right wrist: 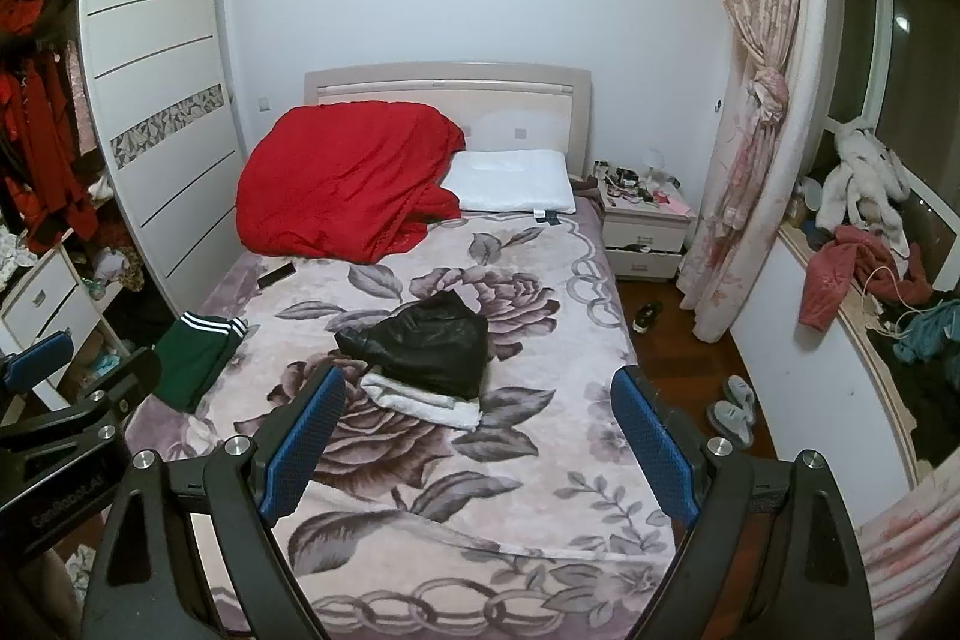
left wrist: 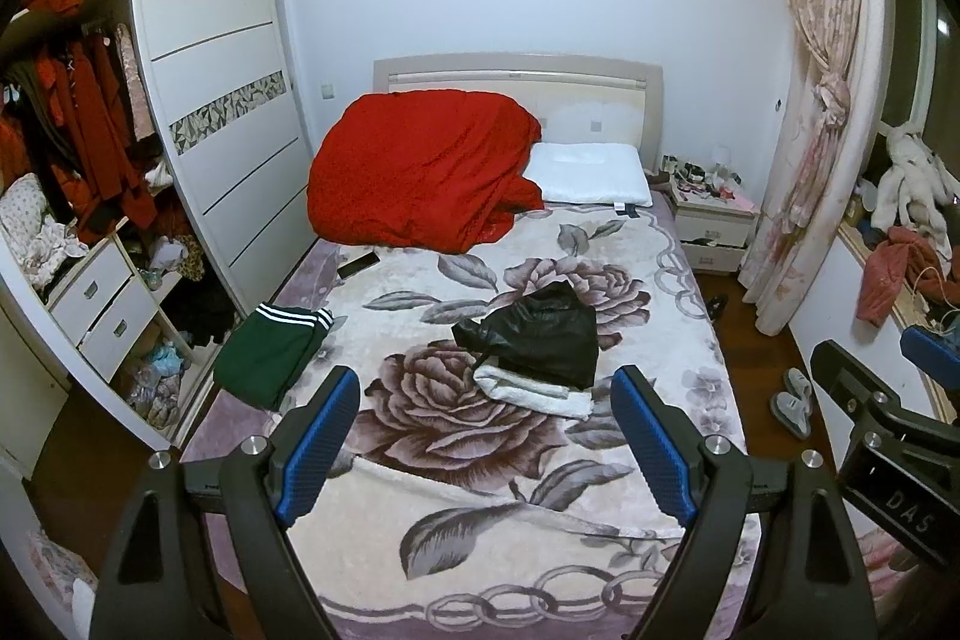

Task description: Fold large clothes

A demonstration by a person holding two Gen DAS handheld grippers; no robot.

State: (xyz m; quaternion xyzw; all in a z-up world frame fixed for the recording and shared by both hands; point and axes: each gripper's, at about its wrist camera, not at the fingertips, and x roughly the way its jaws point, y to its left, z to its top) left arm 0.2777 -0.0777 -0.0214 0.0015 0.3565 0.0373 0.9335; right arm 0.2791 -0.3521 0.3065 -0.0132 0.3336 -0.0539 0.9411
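Observation:
A bed (left wrist: 600,520) with a floral blanket fills both views. On its middle lies a folded black shiny garment (left wrist: 540,340) (right wrist: 426,343) stacked on a folded white garment (left wrist: 534,394) (right wrist: 426,403). A folded green garment with white stripes (left wrist: 270,349) (right wrist: 198,355) rests at the bed's left edge. My left gripper (left wrist: 486,403) hangs open over the bed's near half, nothing between its blue pads. My right gripper (right wrist: 474,406) is open too, empty, beside the left one. Each gripper shows at the edge of the other's view.
A red quilt (left wrist: 420,172) and a white pillow (left wrist: 588,172) lie at the headboard, a dark phone (left wrist: 358,266) near them. An open wardrobe (left wrist: 78,172) full of clothes stands left. A nightstand (left wrist: 711,220), curtain (left wrist: 810,118), slippers (left wrist: 792,400) and a cluttered sill (right wrist: 864,268) are right.

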